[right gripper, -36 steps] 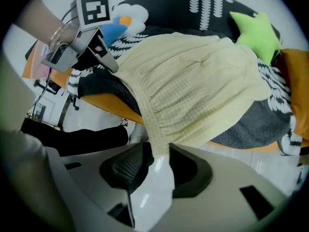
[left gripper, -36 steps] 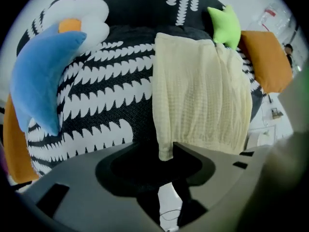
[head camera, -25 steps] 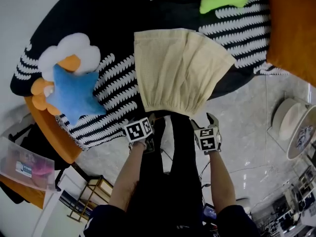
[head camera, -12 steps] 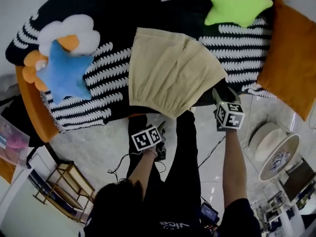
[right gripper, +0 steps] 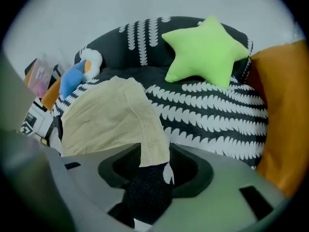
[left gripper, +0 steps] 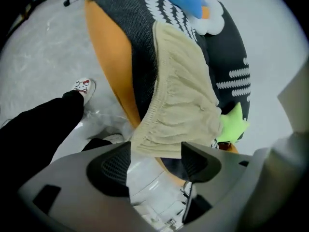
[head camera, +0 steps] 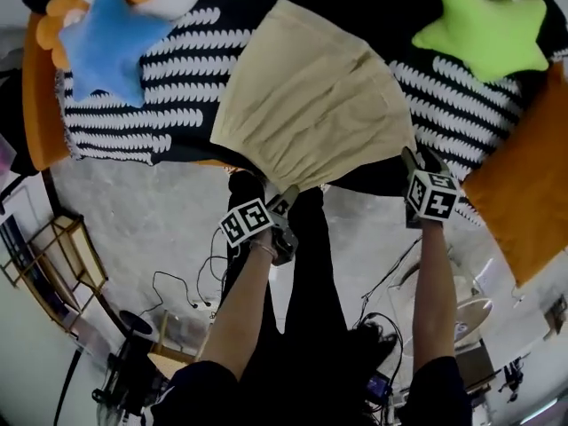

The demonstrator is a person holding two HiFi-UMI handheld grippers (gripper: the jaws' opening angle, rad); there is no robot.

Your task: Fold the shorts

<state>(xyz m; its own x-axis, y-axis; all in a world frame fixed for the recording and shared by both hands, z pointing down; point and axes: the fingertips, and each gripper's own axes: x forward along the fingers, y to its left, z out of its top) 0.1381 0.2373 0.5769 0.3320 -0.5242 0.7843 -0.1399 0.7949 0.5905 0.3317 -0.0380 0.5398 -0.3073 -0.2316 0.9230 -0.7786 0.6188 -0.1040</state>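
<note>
The beige shorts (head camera: 311,105) lie flat on a black-and-white striped sofa (head camera: 133,105), their gathered waistband toward me. My left gripper (head camera: 286,199) is at the waistband's near end. In the left gripper view it (left gripper: 154,158) stands open, and the waistband corner (left gripper: 159,139) hangs just past its tips, untouched. My right gripper (head camera: 419,160) is at the shorts' right corner. Its jaws (right gripper: 154,166) have just been closing and stand open. The cloth corner (right gripper: 154,149) lies flat between the pads, not pinched.
A blue star plush (head camera: 111,29) lies left of the shorts and a green star cushion (head camera: 484,29) to the right. An orange cushion (head camera: 524,211) is at the right edge. My black trouser legs (head camera: 302,273) stand below the sofa edge. Cables (head camera: 191,291) lie on the floor.
My right gripper has swung out to the right, from below the waistband to the shorts' right corner. The left gripper has rolled over and stayed by the waistband. The view has shifted.
</note>
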